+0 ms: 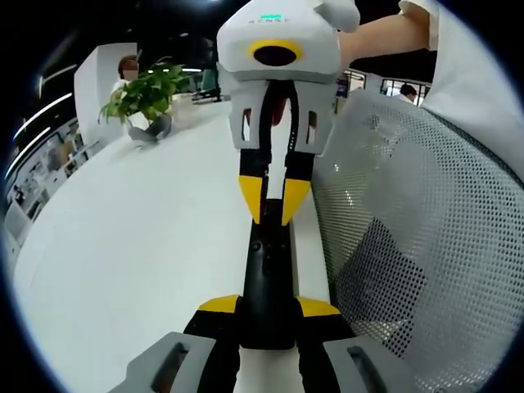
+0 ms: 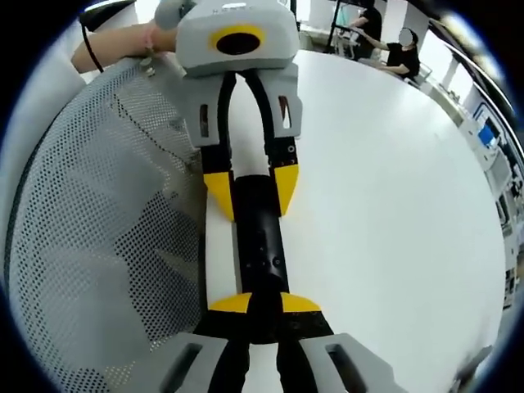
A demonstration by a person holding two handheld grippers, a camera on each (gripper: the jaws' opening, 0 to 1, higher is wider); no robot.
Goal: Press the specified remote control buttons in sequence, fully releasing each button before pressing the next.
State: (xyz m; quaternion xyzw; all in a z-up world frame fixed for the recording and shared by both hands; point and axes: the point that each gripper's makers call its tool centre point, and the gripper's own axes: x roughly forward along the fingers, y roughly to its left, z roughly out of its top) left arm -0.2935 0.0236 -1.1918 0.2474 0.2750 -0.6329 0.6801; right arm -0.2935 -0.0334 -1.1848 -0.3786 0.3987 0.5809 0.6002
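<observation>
Clamping the near end of the black remote (image 1: pixel 268 282), the left claw (image 1: pixel 268 309) has its yellow tips closed against both sides. At the far end, the right claw (image 1: pixel 273 201) grips it too. The remote lies on the white counter (image 1: pixel 147 246) beside a mesh chair back (image 1: pixel 409 229). A potted plant (image 1: pixel 147 94) stands far off.

In the right gripper view the right claw (image 2: pixel 264 304) pinches its end, the left claw (image 2: pixel 250 192) opposite.

Both views look close down along their own jaws, facing each other, sharing the black remote (image 1: pixel 266 282) (image 2: pixel 260 246) at frame centre.
</observation>
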